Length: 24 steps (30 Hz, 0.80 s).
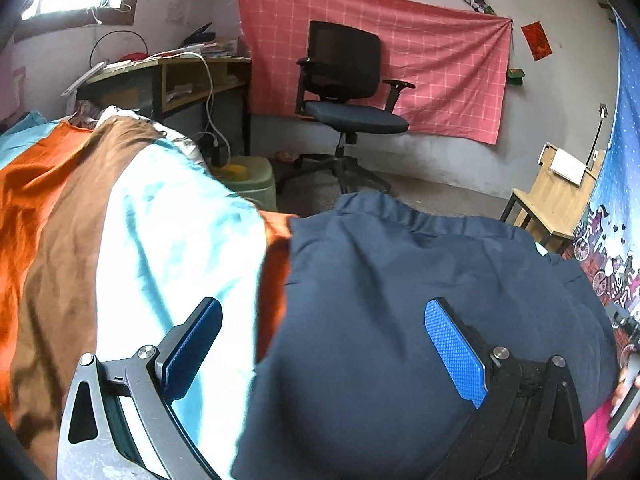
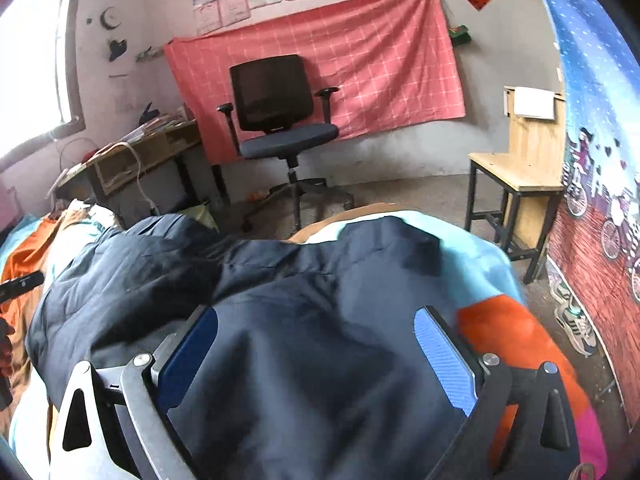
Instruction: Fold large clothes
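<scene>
Navy garment lies bunched on the bed, over a striped bedspread in orange, brown and pale blue. Its gathered elastic edge sits at the far side of the garment, towards the office chair. In the right wrist view the same garment looks doubled over on itself, with a rumpled upper layer on the side nearer the desk, so my read is at least one fold is in. Hard to say which piece of clothing it is or how many folds it has taken.

Left gripper: jaws spread wide, nothing between the pads, hanging above the garment's edge on the desk side. Right gripper: also spread wide, nothing pinched, cloth visible below the gap, not touching as far as I can tell.

Left to do, judging by the lumps: flatten, square the edges, probably another fold to get it compact. Surface is wrinkled, corners not aligned. Call it partway, not finished.
</scene>
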Available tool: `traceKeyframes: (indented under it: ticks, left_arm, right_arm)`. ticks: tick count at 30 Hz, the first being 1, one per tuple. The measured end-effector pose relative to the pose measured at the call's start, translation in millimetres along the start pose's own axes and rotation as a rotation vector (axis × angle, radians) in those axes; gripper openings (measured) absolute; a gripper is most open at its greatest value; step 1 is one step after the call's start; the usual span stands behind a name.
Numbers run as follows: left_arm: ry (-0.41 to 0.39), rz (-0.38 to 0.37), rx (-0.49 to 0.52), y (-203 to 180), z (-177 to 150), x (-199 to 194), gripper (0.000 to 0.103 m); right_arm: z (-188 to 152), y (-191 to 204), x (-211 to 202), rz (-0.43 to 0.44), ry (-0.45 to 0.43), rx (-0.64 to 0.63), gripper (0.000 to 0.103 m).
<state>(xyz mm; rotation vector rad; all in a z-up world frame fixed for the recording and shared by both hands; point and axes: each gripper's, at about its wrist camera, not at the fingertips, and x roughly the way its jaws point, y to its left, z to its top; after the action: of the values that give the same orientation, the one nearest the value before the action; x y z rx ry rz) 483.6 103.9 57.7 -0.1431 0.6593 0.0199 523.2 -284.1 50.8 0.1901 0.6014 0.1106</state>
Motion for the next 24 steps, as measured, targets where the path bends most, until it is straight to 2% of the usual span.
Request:
traceKeyframes:
  ticks: [3,6,10,17,20,24]
  left_arm:
    - [0.041,0.002,0.02,8.5,-5.8,0.7,0.099]
    - [0.094,-0.029,0.02,10.5,-14.0,4.9,0.099]
    - [0.177,-0.113,-0.031,15.5,-20.8,14.2,0.099]
    - [0.235,-0.16,-0.092,21.8,-16.6,23.7,0.099]
    - [0.255,-0.165,-0.1,26.3,-12.4,29.7,0.099]
    - [0.283,-0.181,-0.117,27.6,-11.4,36.3,0.099]
  right_arm:
    - [0.5,-21.9,-8.3,-0.001,0.021,0.046,0.1]
    - [1.2,-43.1,-13.4,-0.011,0.039,0.09,0.1]
    - [-2.6,-76.2,-5.8,0.046,0.133,0.197,0.1]
    - [-28.7,-125.1,12.3,0.15,0.271,0.421,0.1]
    - [-39.9,-139.6,18.9,0.198,0.306,0.491,0.101]
    - [-41.5,-147.1,22.6,0.237,0.301,0.536,0.103]
